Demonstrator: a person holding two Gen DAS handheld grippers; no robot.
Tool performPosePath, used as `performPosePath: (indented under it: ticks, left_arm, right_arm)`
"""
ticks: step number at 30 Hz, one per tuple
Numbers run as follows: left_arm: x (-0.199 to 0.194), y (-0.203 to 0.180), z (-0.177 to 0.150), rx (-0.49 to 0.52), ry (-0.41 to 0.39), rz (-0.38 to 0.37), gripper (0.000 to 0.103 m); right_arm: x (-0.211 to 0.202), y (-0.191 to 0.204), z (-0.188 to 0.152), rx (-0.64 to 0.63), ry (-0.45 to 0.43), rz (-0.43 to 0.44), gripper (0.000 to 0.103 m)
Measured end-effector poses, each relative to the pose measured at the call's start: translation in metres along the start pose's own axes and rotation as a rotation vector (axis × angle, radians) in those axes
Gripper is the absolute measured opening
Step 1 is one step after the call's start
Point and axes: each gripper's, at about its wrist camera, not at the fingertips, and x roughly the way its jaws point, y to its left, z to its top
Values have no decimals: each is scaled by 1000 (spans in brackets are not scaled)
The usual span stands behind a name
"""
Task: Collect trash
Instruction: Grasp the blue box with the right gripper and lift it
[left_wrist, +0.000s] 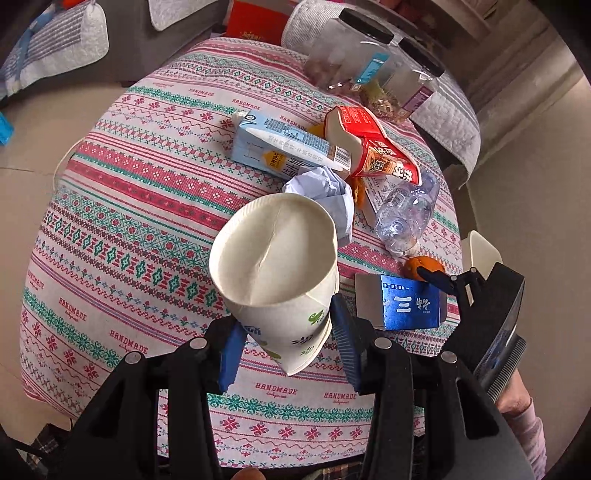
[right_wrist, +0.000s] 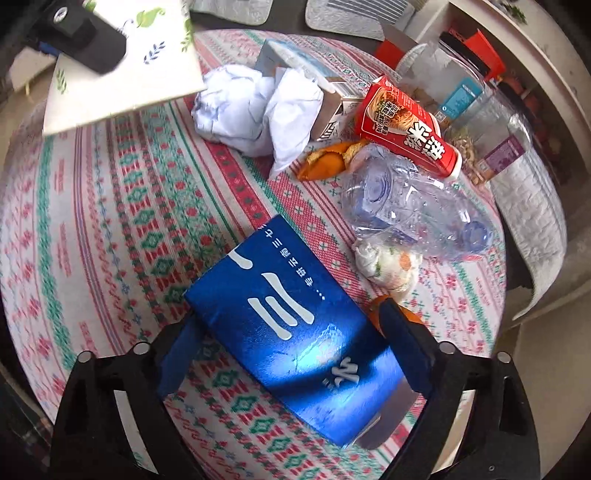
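Left gripper (left_wrist: 288, 347) is pinching a white paper cup (left_wrist: 275, 266) between its blue pads (left_wrist: 231, 352), the cup tilting with its open mouth facing up and away, hanging above the patterned tablecloth (left_wrist: 122, 229). Right gripper (right_wrist: 295, 369) is straddling a blue carton (right_wrist: 295, 332); both fingers are sitting against the carton's sides, gripping it, with the carton lying aslant low over the cloth. Just beyond the right finger, an orange piece of peel (right_wrist: 376, 306) is showing, and next to it a small wad of printed tissue (right_wrist: 388, 264). Farther on, a crushed clear plastic bottle (right_wrist: 406, 206) is lying on its side, touching more orange peel (right_wrist: 325, 162). Crumpled white paper (right_wrist: 255, 110) is resting near mid-table, against a pale blue milk carton (left_wrist: 284, 144) lying flat. A red snack box (left_wrist: 373, 144) is leaning over that carton's end. At the far edge, clear jars with dark lids (left_wrist: 369, 55) are standing.
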Motion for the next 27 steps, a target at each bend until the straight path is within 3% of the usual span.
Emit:
performPosePath:
  ticks: [3, 5, 11, 18, 22, 27]
  left_arm:
    - [-4, 3, 2, -8, -9, -3, 44]
    - [-6, 4, 2, -8, -17, -4, 44]
    - [-13, 2, 5, -5, -48, 7, 44]
    - [-17, -8, 10, 3, -87, 26, 44]
    - [-21, -23, 12, 27, -119, 21, 44]
    - [-22, -42, 16, 36, -164, -7, 44]
  right_arm:
    - [-7, -6, 3, 74, -1, 62, 58]
    - [-10, -6, 2, 117, 0, 76, 54]
    - [-38, -8, -14, 253, -30, 119, 52]
    - [-108, -38, -26, 454, -248, 213, 52]
    - [-133, -59, -31, 538, -350, 187, 53]
    - [-150, -92, -47, 638, -413, 107, 54]
